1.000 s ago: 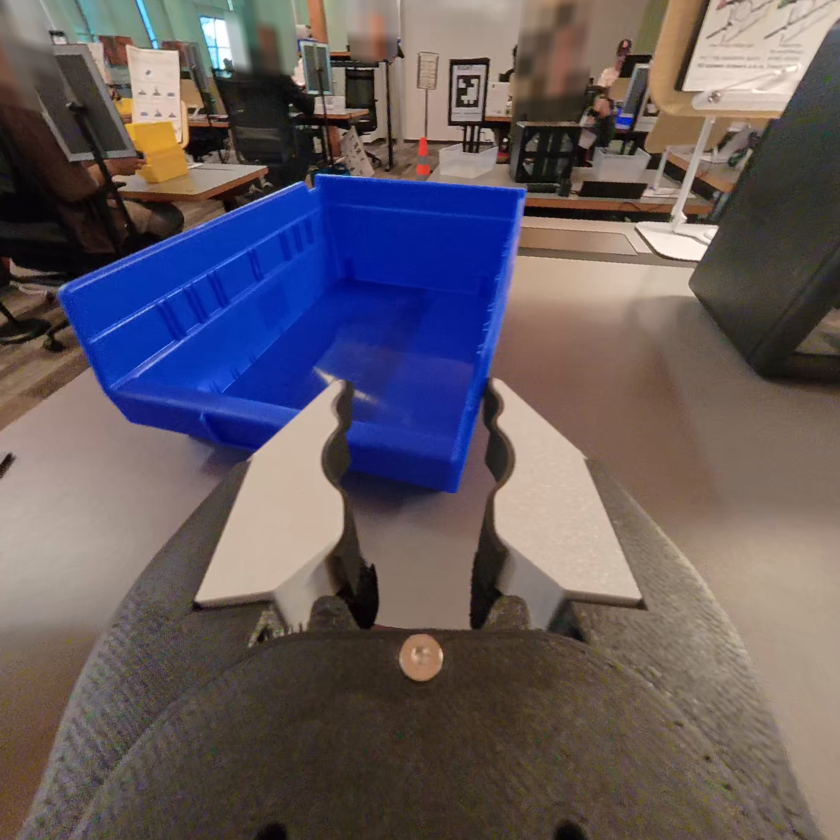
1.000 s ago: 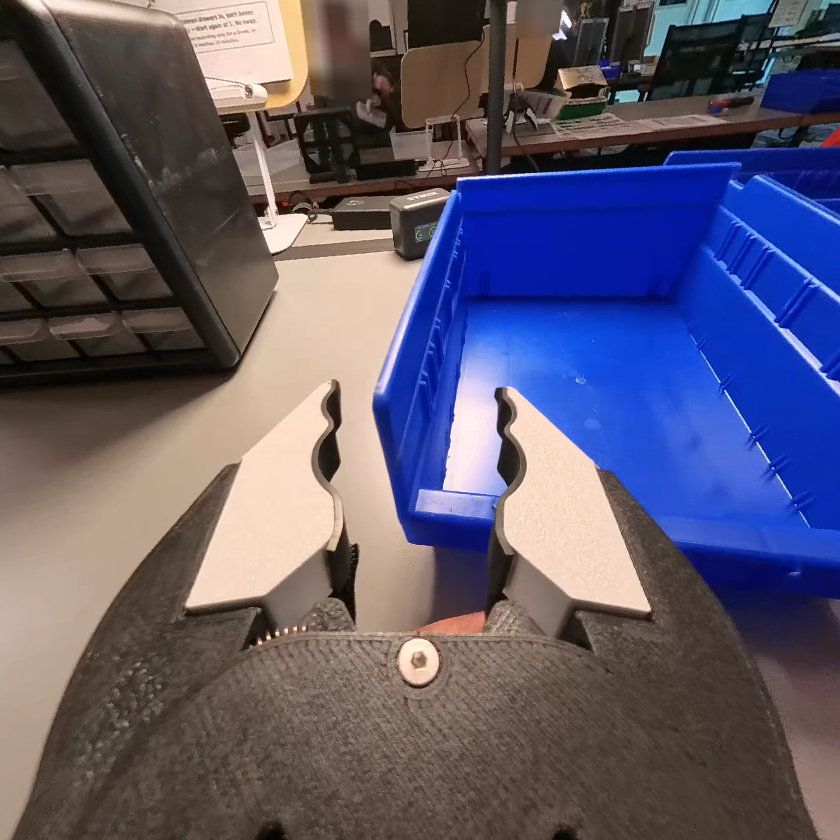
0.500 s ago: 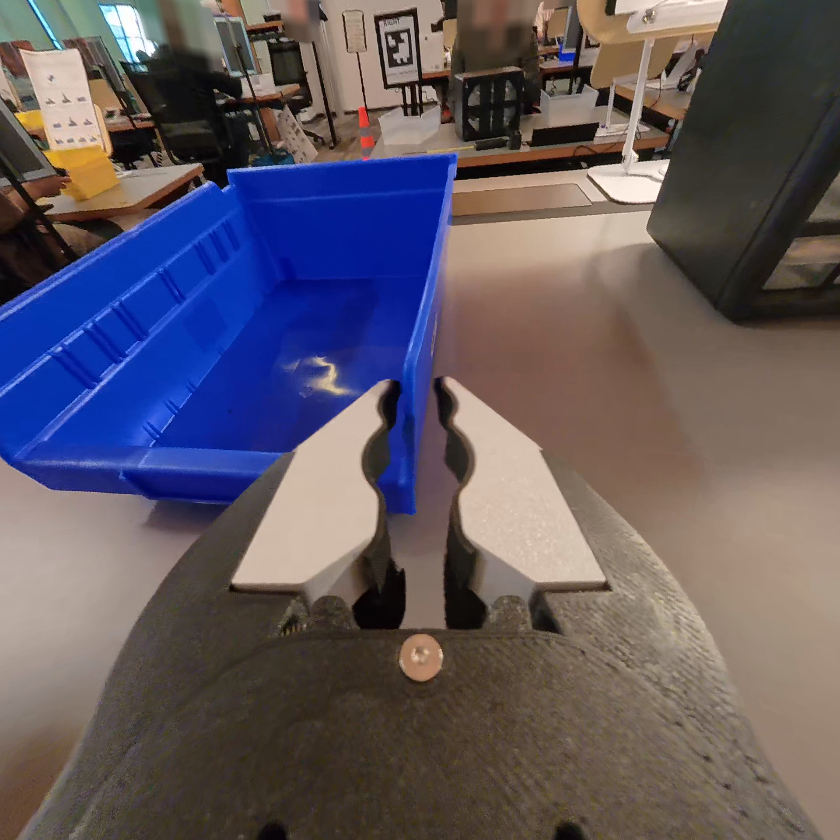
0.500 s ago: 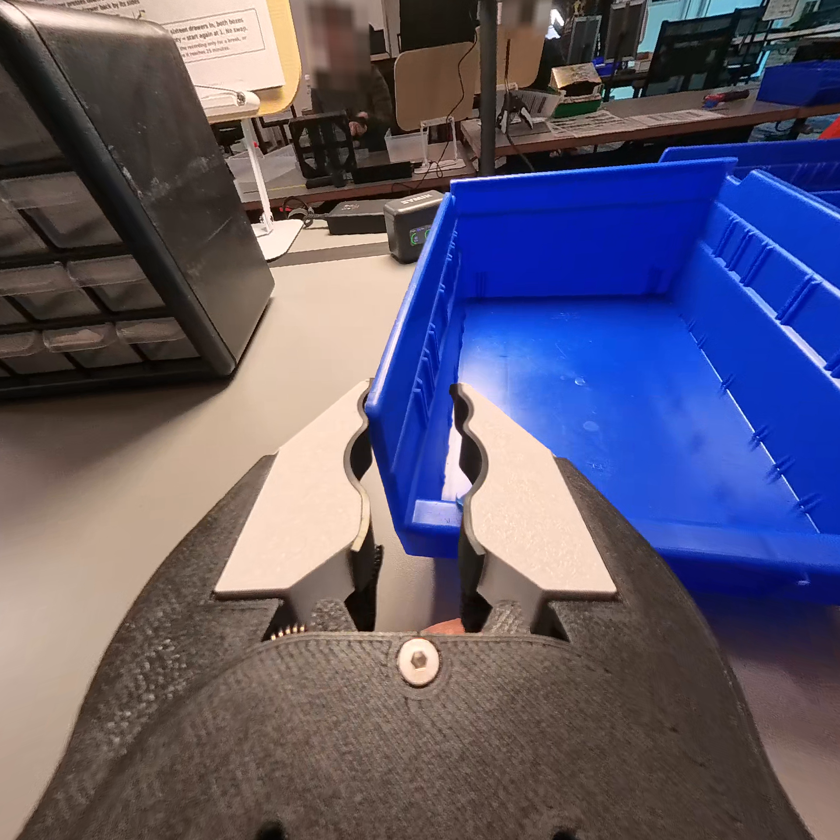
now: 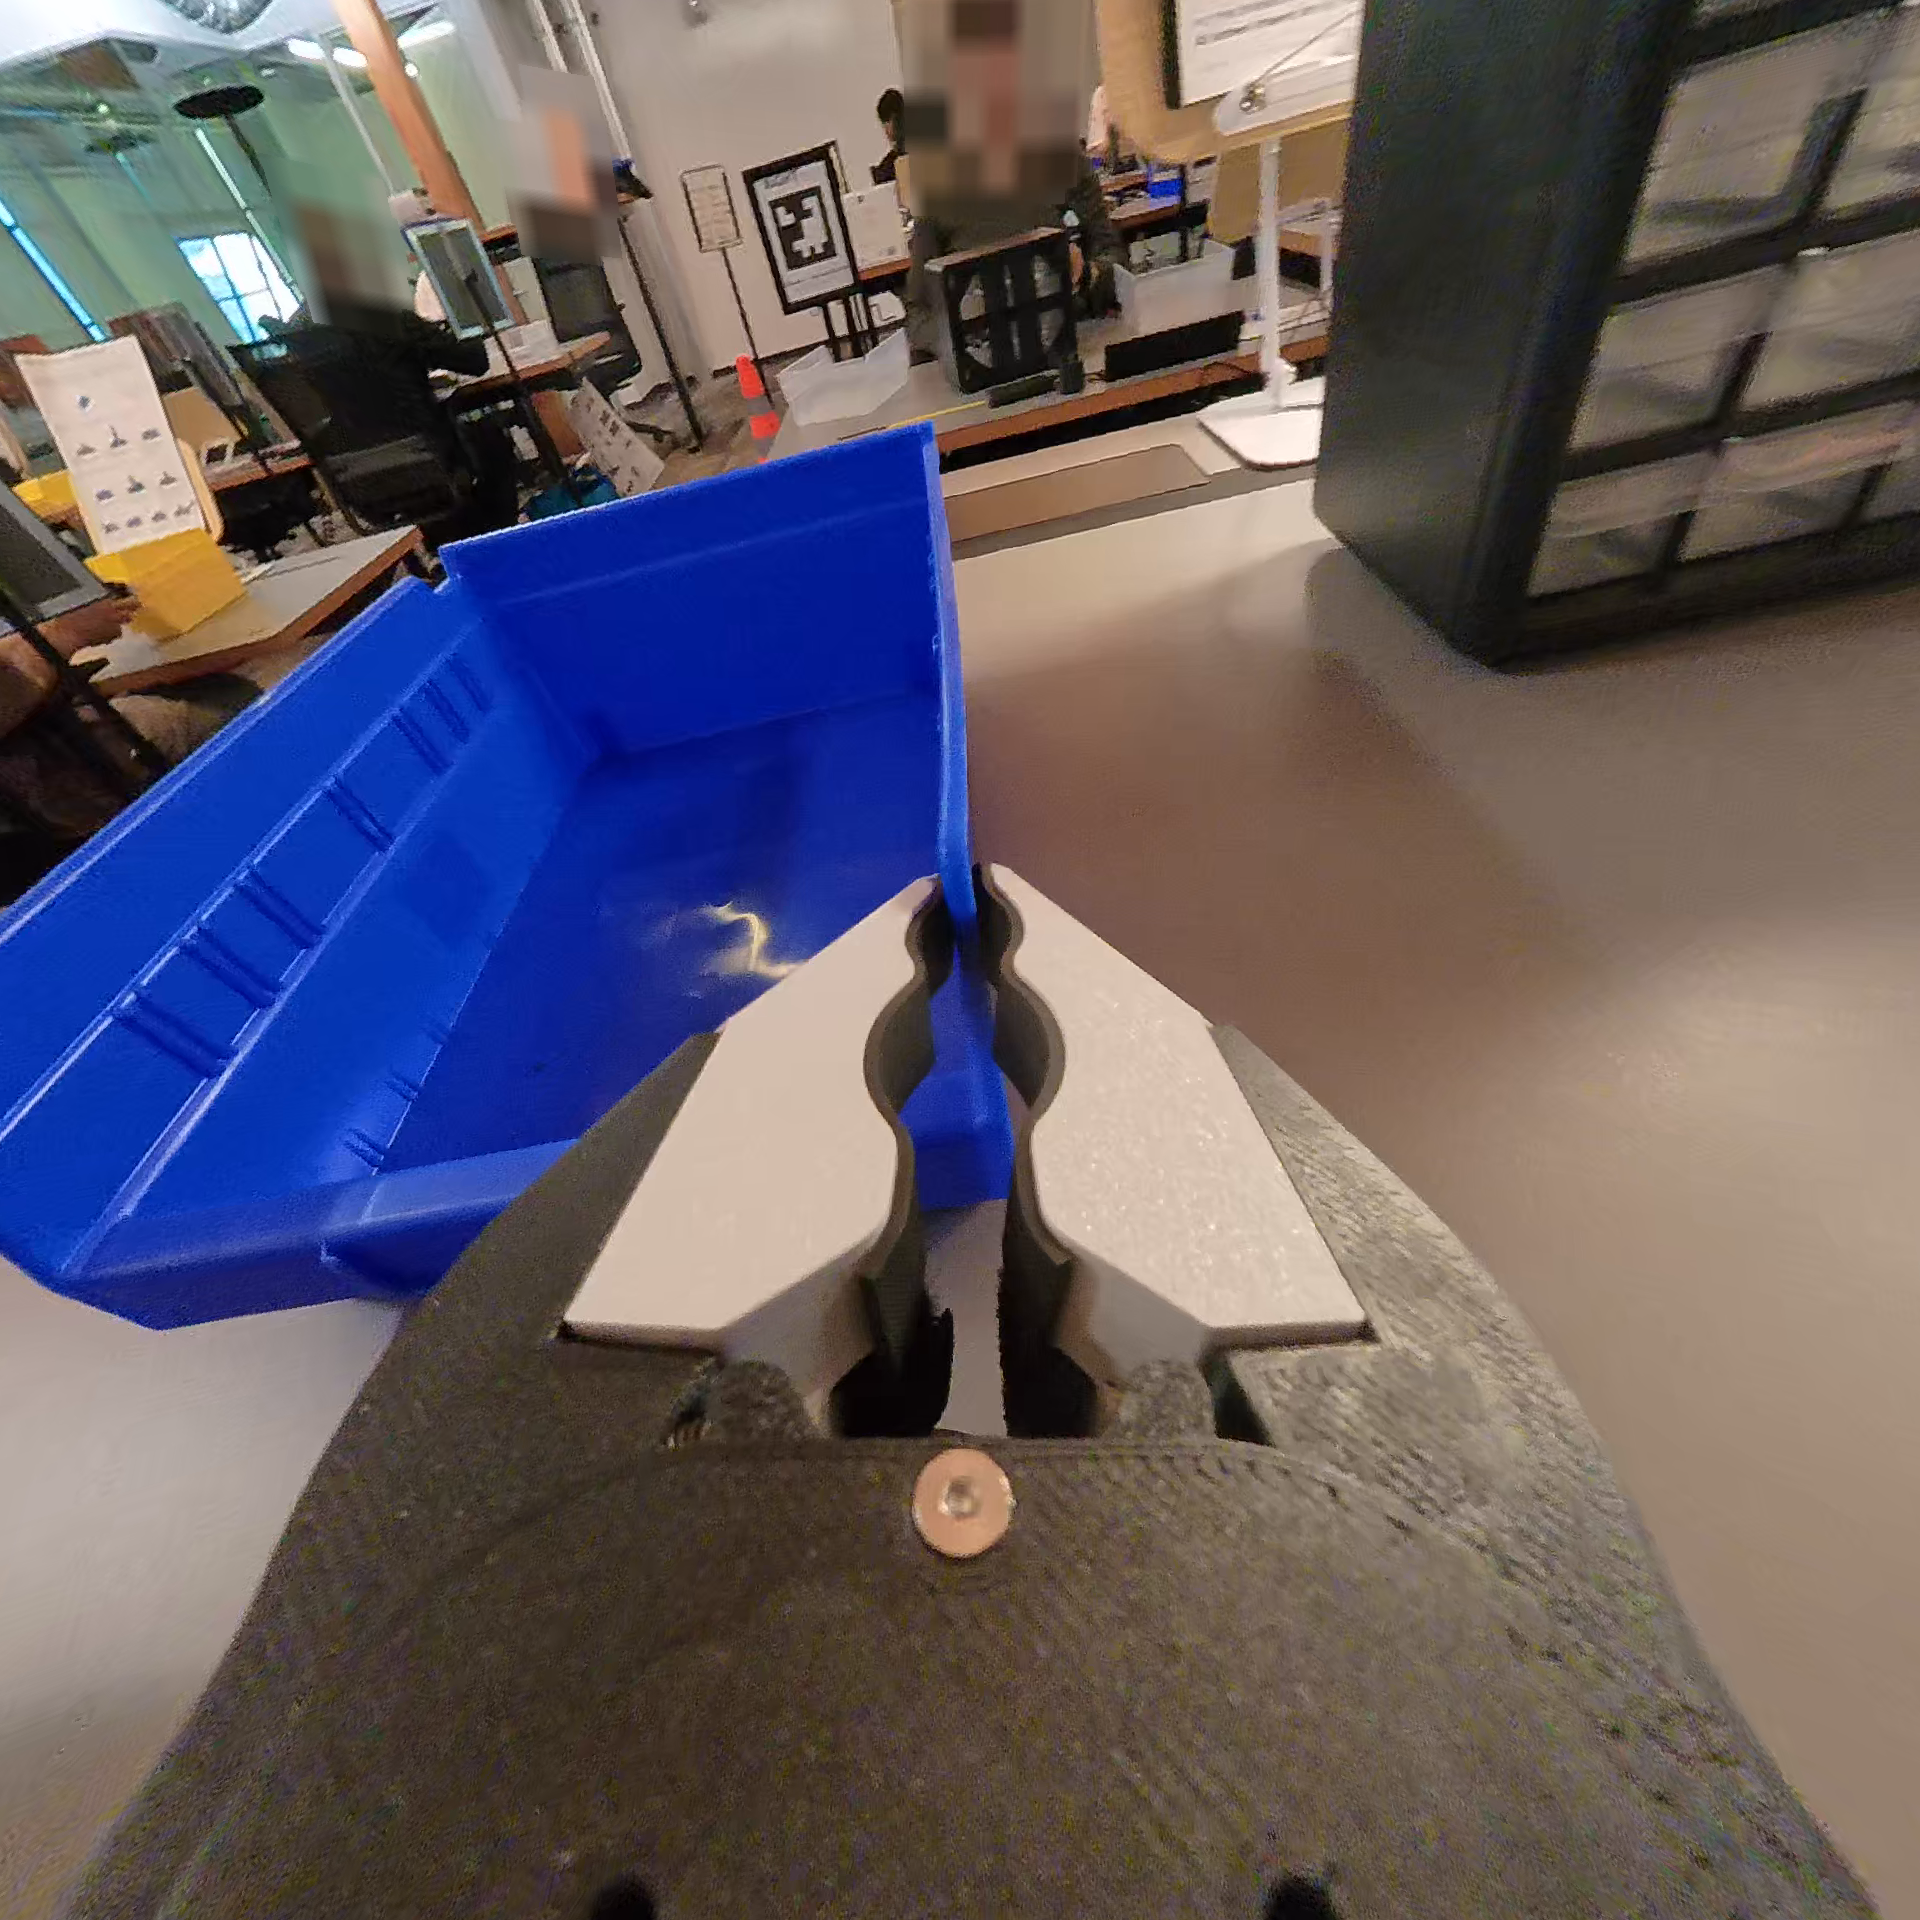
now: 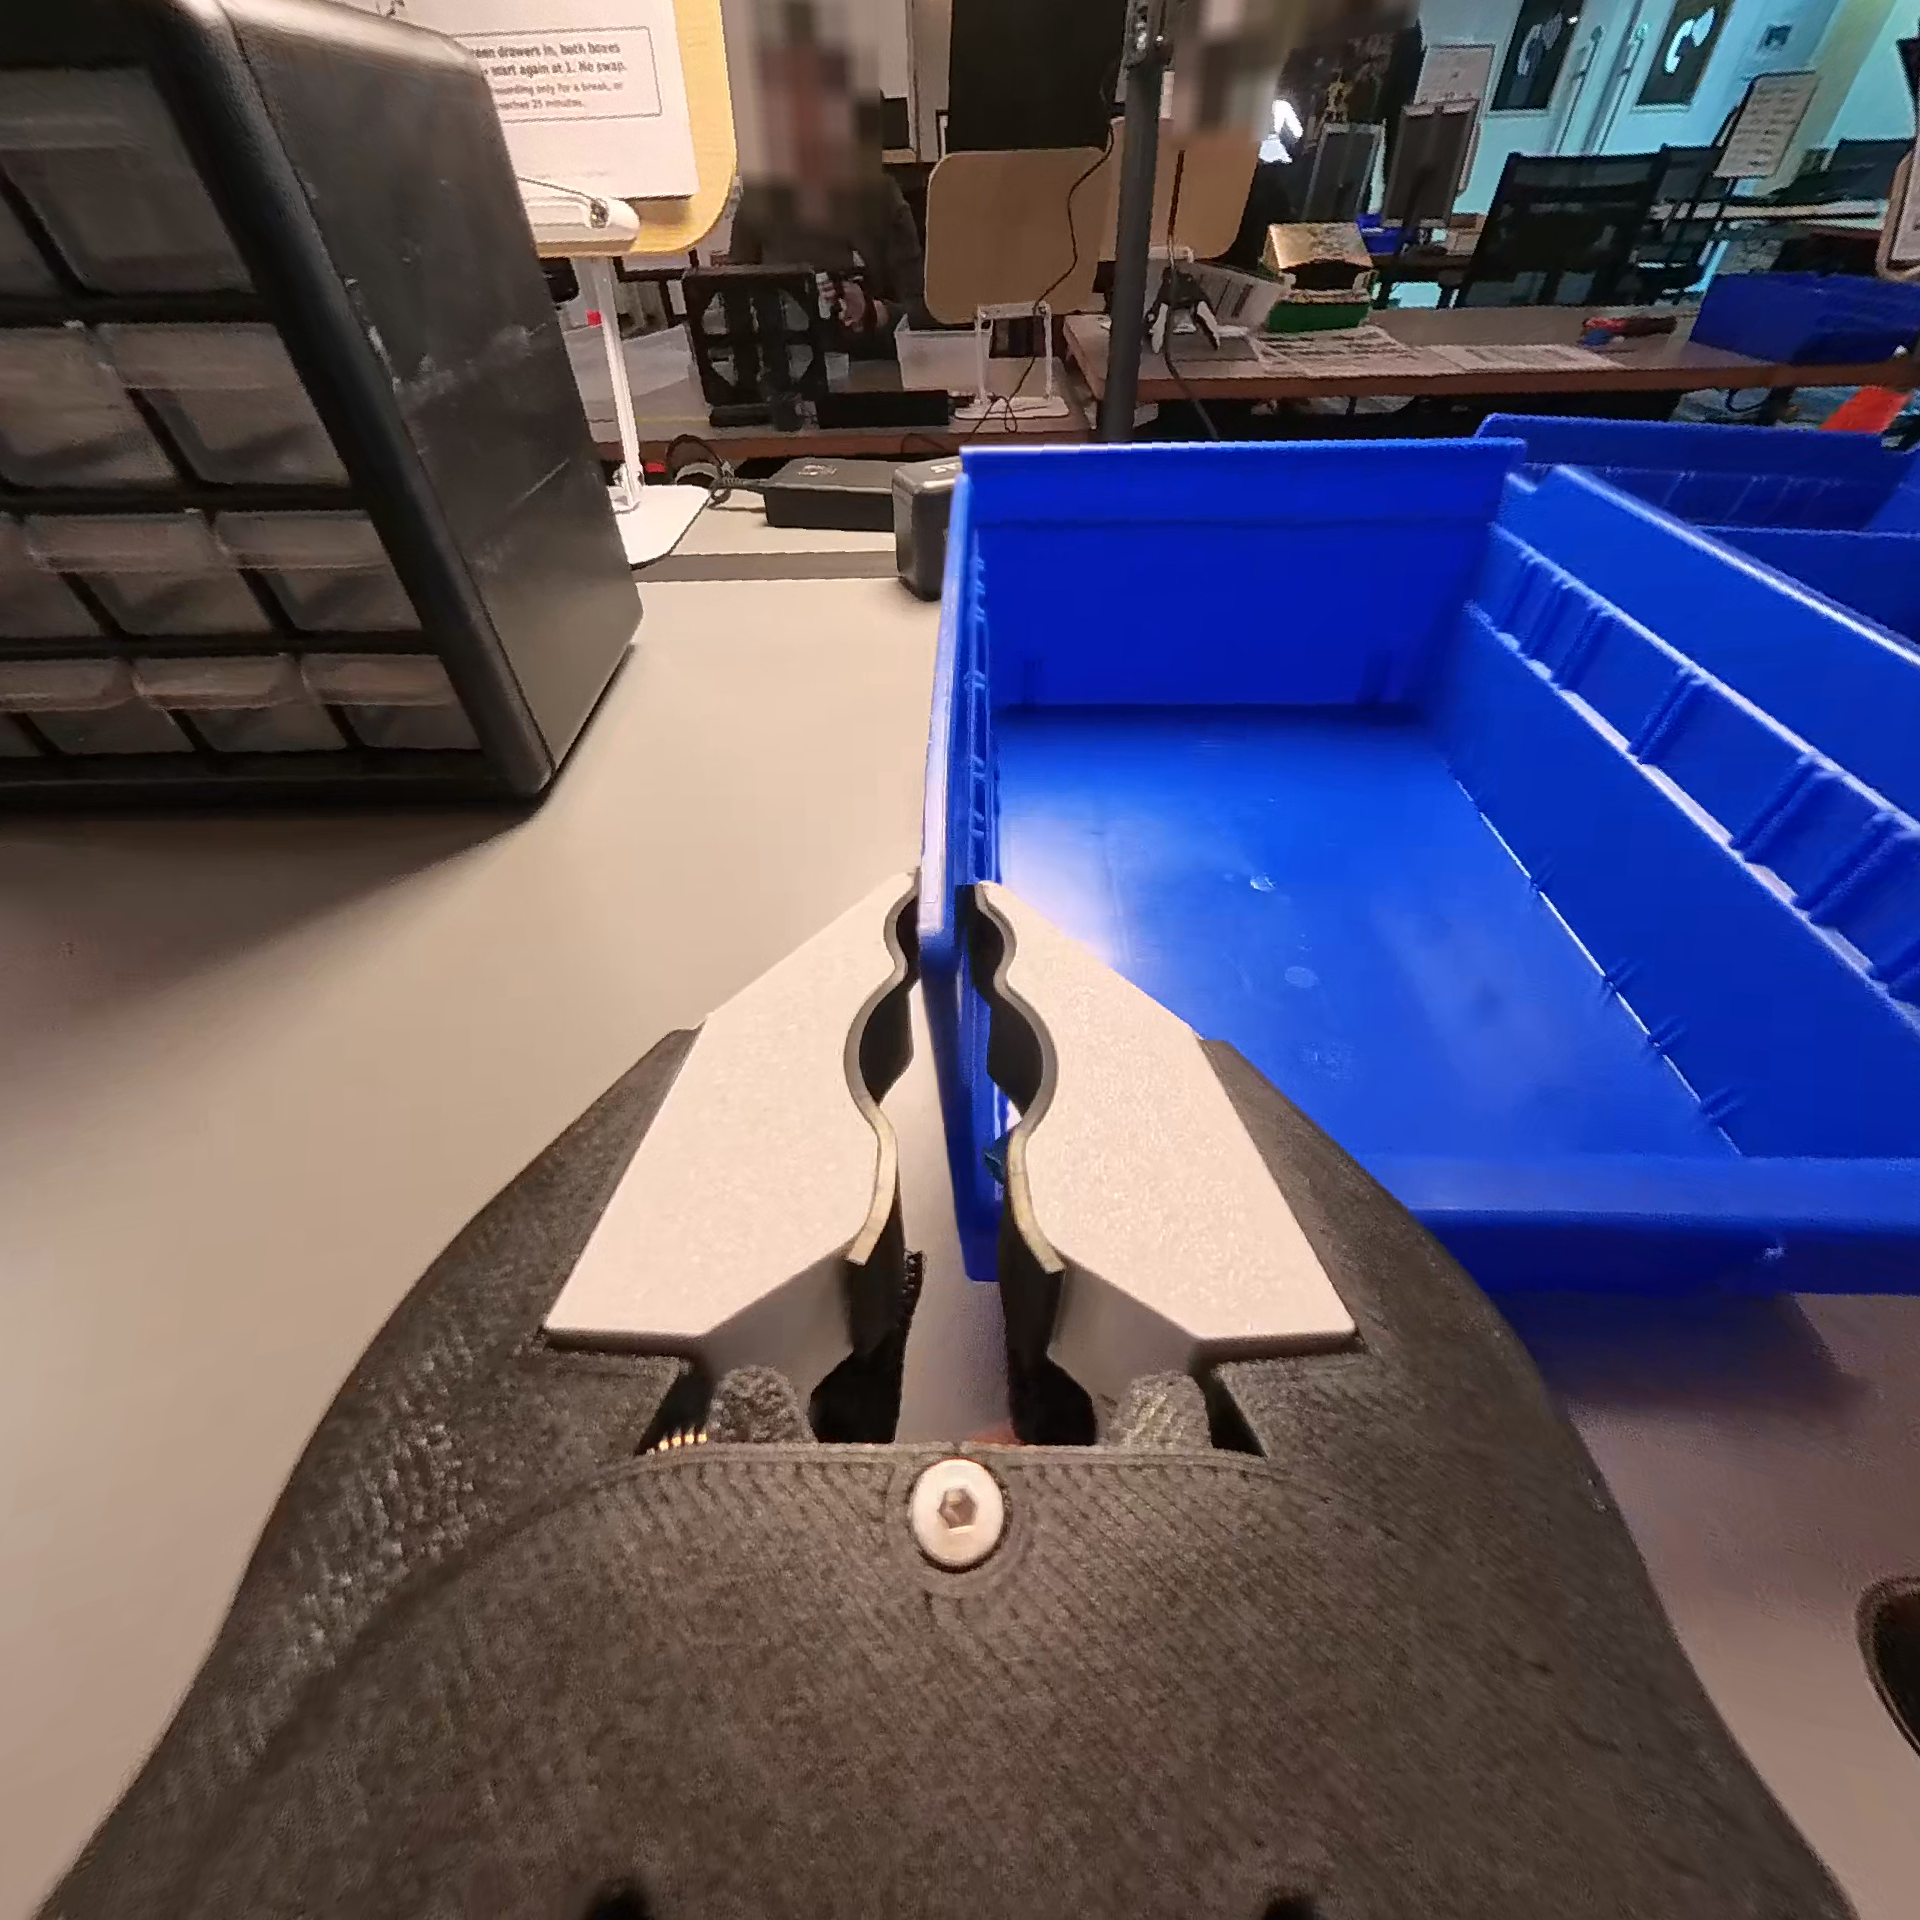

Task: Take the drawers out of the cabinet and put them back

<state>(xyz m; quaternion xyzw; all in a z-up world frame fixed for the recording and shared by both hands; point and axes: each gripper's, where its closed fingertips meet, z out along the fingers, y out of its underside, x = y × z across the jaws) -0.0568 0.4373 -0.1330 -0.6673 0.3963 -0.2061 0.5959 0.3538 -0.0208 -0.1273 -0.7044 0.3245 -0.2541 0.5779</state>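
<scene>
In the left wrist view my left gripper point(image 5: 961, 894) is shut on the right side wall of an empty blue bin point(image 5: 520, 831), near its front corner, with both pads pressed on the thin wall. In the right wrist view my right gripper point(image 6: 940, 899) is shut on the left side wall of another empty blue bin point(image 6: 1299, 883), the wall clamped between the pads. The black drawer cabinet point(image 5: 1621, 343) with clear drawers stands on the grey table to the right of the left bin. It also shows in the right wrist view point(image 6: 312, 416), to the left of the right bin.
More blue bins point(image 6: 1766, 520) stand just right of the right bin. A white lamp base point(image 5: 1262, 436) and a black power brick point(image 6: 831, 494) lie behind the cabinet. Bare grey table point(image 5: 1455, 935) lies between bins and cabinet. People sit at desks far behind.
Both grippers moved forward over a bin wall and closed on it: the left on its bin's right wall, the right on its bin's left wall.
</scene>
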